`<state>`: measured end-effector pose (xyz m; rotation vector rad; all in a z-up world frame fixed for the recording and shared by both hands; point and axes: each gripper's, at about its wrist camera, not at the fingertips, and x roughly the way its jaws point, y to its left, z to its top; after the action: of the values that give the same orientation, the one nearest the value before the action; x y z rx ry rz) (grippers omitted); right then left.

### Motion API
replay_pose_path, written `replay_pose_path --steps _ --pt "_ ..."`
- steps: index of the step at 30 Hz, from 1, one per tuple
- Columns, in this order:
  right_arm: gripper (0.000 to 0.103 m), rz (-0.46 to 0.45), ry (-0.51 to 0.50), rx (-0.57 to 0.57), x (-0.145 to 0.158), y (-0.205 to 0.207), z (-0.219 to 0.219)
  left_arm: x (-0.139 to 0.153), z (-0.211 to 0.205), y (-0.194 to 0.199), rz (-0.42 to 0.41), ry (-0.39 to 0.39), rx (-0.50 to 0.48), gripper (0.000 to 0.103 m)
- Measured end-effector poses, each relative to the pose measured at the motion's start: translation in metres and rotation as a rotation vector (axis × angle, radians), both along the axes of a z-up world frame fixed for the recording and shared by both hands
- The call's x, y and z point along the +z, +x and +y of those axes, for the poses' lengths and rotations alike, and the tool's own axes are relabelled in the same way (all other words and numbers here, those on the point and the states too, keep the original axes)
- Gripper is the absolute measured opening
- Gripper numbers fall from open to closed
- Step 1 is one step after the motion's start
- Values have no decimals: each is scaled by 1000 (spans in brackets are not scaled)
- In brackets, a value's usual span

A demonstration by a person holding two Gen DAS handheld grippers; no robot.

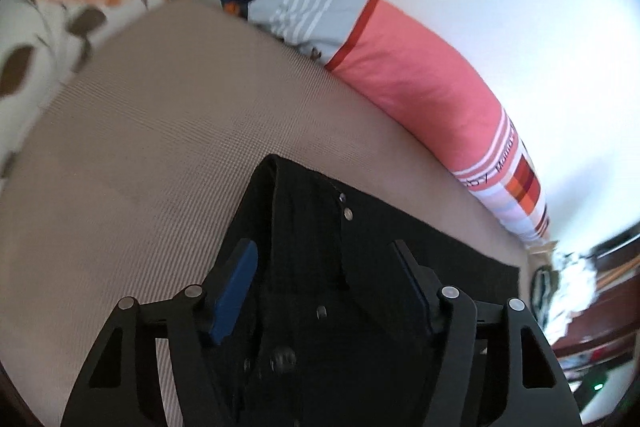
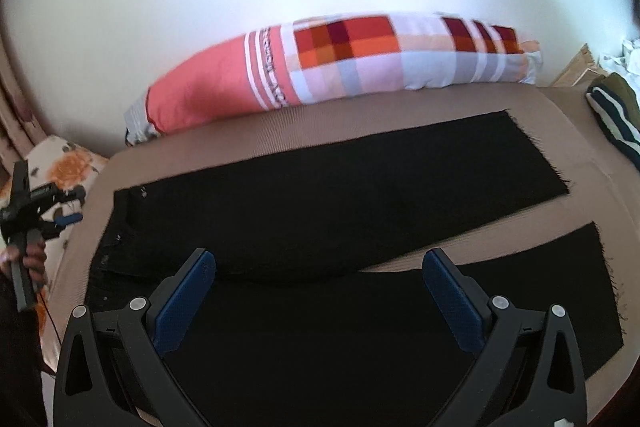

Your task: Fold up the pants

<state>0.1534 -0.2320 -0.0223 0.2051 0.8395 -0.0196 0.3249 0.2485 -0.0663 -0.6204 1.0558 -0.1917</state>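
The black pants [image 2: 320, 195] are spread flat on the tan bed cover [image 2: 480, 99], waistband to the left and legs reaching right, near the long striped pillow [image 2: 340, 63]. The left gripper [image 1: 324, 267] is held over the waistband, jaws apart with nothing pinched. The right gripper [image 2: 320, 267] is poised wide open over the near leg.

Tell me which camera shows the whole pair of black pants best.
The right wrist view. There the pants lie flat on the tan bed cover, both legs spread apart out to the frayed hems. The left wrist view shows only the waistband end with its buttons, partly hidden by the left gripper.
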Motion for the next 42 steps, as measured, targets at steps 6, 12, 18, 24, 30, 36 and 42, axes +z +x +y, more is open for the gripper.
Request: replay_pose_path --steps 6,12,18,24,30,36,42 --pt "103 50 -27 32 -17 35 24 -36 16 35 53 -106 -12 57" --pt "103 84 -8 53 -33 68 45 -52 14 62 76 -158 -82 43" --pt "103 87 -5 96 -44 93 59 -56 3 81 66 -192 -158 38" --pt "103 82 -25 162 -53 124 67 -72 -5 99 88 -250 -155 38" --pt "103 86 -37 281 -56 158 78 -67 -9 90 39 -178 -125 11" --pt "103 138 -37 552 -56 201 86 -22 -17 62 -81 -167 -148 10" --pt "99 244 -73 892 -61 249 99 22 -33 30 -188 -117 -225 9"
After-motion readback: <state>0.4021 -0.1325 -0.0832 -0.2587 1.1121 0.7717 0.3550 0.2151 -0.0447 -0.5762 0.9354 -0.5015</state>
